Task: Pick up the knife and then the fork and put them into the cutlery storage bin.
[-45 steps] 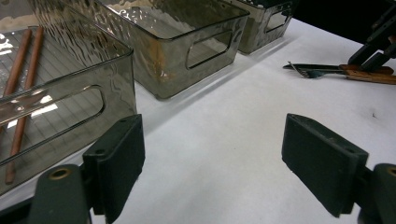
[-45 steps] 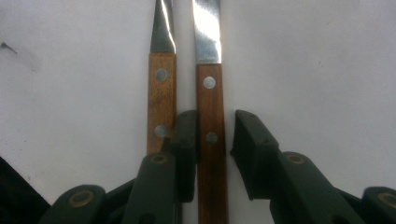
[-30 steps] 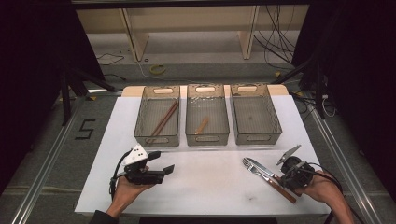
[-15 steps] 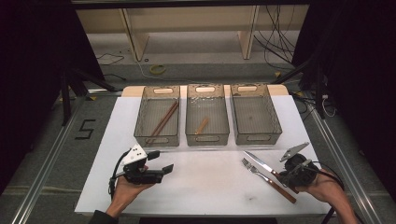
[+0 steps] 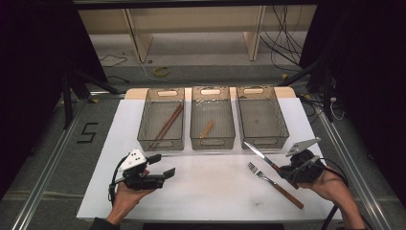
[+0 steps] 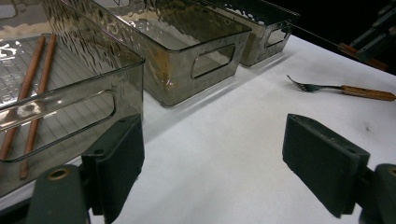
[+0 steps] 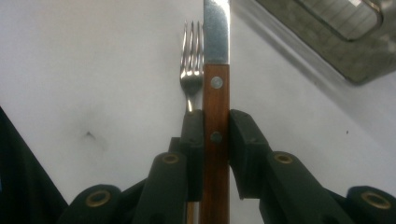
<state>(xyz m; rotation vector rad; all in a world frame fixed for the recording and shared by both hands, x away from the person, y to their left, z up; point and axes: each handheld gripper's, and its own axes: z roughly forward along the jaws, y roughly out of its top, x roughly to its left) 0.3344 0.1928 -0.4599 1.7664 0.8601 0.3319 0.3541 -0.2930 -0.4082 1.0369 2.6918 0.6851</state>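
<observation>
My right gripper (image 5: 291,170) (image 7: 215,126) is shut on the wooden handle of a knife (image 5: 261,156) (image 7: 216,88), held off the white table with its blade toward the bins. A fork (image 5: 274,184) (image 7: 192,70) with a wooden handle lies flat on the table just below and beside the knife; it also appears far off in the left gripper view (image 6: 345,89). My left gripper (image 5: 165,173) (image 6: 210,163) rests low at the front left, open, with nothing between its pads.
Three smoky clear bins stand in a row at the back: the left bin (image 5: 162,140) (image 6: 70,88) holds two chopsticks (image 5: 166,124) (image 6: 32,102), the middle bin (image 5: 212,139) holds a small wooden piece (image 5: 207,129), and the right bin (image 5: 262,139) looks bare. Cables lie on the floor beyond.
The right gripper has risen with the knife in its jaws, lifting it off the table and away from the fork. The left gripper has stayed put.
</observation>
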